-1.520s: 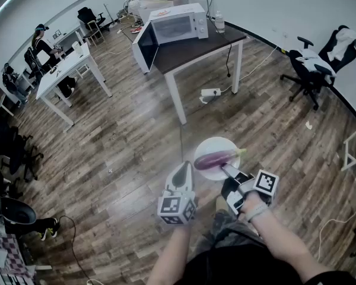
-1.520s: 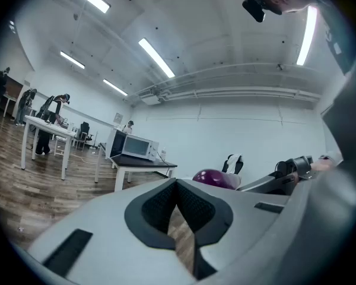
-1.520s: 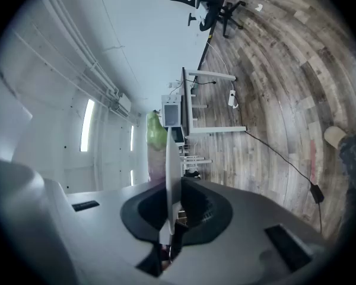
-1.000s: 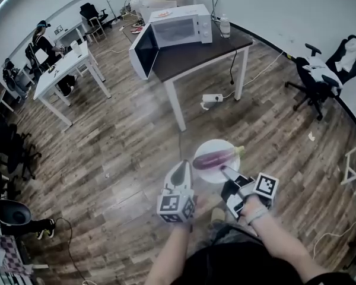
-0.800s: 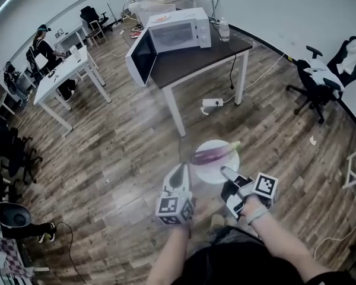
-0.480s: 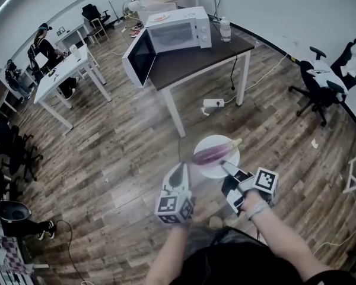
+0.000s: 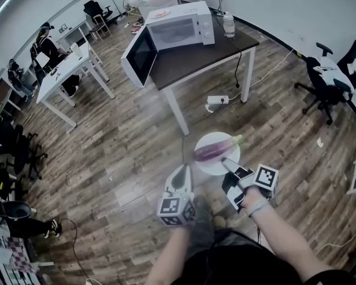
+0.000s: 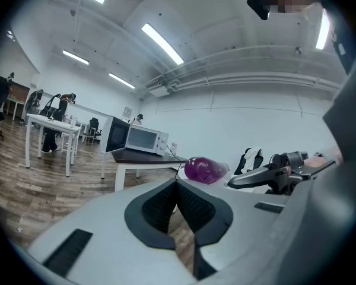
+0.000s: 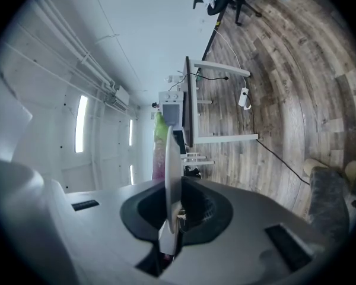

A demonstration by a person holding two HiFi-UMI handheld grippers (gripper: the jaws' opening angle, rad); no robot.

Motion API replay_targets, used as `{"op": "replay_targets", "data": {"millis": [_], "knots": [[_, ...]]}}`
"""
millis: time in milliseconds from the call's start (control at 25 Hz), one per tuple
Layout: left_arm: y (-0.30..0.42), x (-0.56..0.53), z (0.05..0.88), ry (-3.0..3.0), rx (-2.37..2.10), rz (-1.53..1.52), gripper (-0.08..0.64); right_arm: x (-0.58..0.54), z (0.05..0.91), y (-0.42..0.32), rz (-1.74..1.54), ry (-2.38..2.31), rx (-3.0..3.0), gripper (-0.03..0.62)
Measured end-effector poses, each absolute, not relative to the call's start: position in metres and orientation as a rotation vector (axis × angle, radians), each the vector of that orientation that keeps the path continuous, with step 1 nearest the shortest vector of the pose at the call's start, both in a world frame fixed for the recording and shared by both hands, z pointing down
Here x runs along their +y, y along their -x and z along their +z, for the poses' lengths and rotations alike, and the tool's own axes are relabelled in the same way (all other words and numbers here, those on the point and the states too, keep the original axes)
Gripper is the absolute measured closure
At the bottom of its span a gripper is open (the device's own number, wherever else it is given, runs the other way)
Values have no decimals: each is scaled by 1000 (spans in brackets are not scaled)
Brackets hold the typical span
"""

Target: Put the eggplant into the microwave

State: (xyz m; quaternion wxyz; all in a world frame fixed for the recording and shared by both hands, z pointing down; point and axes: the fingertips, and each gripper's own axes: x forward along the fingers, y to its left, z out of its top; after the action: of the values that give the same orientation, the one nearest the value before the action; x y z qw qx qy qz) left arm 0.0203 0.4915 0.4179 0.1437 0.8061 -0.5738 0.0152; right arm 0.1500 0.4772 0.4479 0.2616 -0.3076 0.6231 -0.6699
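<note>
while the plate point(image 7: 218, 170) is pinched at its near rim by the right gripper point(image 7: 228, 165), the eggplant point(image 7: 215, 150) lies loose across it, stem at the far right rim; the left gripper point(image 7: 181, 174) is pressed together, empty; the microwave point(image 7: 179, 27) is seen along the table's point(image 7: 202, 53) far edge, door open, well apart; the eggplant could be rolled off if the one-edge pinch is tilted or jolted; the rim could be slipped from the pads.

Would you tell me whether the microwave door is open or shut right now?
Open: the microwave has its door swung wide out to the side, leaving the front uncovered.
</note>
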Motion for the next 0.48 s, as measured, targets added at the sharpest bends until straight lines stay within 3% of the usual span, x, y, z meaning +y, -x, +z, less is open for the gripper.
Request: {"op": "replay_targets", "data": {"millis": [480], "knots": [[-6, 415, 426, -2325, -1642, 48, 560, 408, 452, -144, -1790, 850, 1669, 568]]}}
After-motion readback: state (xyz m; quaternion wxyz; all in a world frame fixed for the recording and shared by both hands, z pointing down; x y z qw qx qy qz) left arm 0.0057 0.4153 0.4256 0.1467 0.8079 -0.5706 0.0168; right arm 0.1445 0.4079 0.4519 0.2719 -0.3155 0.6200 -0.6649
